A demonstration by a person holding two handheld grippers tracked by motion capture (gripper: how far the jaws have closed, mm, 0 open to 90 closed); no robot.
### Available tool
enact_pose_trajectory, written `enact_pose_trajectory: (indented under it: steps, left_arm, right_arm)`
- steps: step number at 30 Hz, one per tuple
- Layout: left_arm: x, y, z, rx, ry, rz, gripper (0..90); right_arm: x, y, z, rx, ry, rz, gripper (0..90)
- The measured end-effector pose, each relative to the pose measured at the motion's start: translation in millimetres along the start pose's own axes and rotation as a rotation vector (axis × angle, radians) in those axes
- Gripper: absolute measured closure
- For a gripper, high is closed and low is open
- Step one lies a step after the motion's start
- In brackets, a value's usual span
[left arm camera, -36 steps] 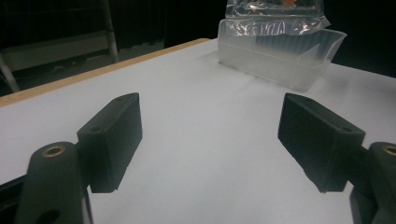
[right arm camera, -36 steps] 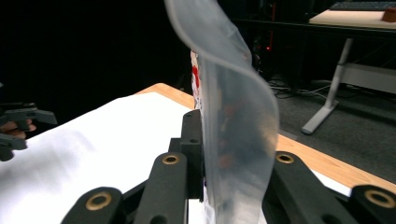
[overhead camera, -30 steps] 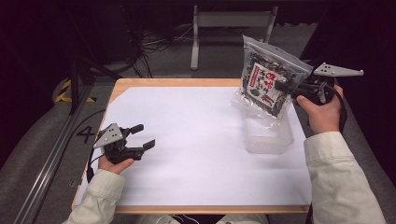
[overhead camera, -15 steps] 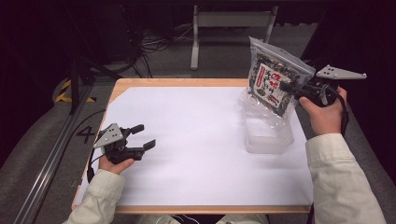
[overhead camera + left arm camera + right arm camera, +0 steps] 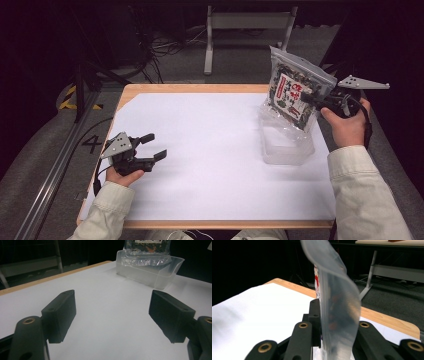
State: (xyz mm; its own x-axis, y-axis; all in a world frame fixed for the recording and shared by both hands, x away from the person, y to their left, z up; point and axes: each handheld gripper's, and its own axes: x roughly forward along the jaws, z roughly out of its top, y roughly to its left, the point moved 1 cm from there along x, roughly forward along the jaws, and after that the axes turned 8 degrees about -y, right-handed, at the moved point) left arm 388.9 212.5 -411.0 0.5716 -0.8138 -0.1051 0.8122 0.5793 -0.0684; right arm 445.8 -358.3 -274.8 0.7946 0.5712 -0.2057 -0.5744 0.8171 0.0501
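Observation:
A clear plastic bag (image 5: 292,95) with a red, white and dark printed label hangs upright over the right of the table. My right gripper (image 5: 306,99) is shut on its right edge; in the right gripper view the bag's film (image 5: 337,302) rises pinched between the two black jaws. Just under the bag, a clear plastic container (image 5: 287,145) rests on the white sheet. My left gripper (image 5: 152,146) lies low near the table's left edge, open with nothing between its fingers. In the left gripper view, the container (image 5: 150,270) and the bag (image 5: 147,246) stand far off beyond the open jaws.
A white sheet (image 5: 210,150) covers most of the wooden table (image 5: 190,88). Behind the table are a metal stand (image 5: 250,20) and cables on a grey floor. A rail runs along the floor at the left.
My right gripper has carried the bag a little to the right, still above the container. The left gripper has stayed where it was.

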Motion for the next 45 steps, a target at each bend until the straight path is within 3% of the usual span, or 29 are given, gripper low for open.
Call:
enact_pose_trajectory:
  steps: [9,43,45]
  left_arm:
    - [-0.3,0.4,-0.2,0.000,-0.002,0.003,22.8]
    - [-1.3,0.4,0.2,-0.001,-0.002,0.007,22.8]
    - [-1.2,0.5,0.2,-0.001,-0.001,0.007,22.8]
  right_arm:
    - [1.6,-2.8,-9.2,0.008,0.034,-0.012,76.1]
    - [1.9,-4.8,-30.0,0.011,0.041,-0.044,76.3]
    - [2.9,-5.1,-32.1,0.011,0.064,-0.046,76.3]
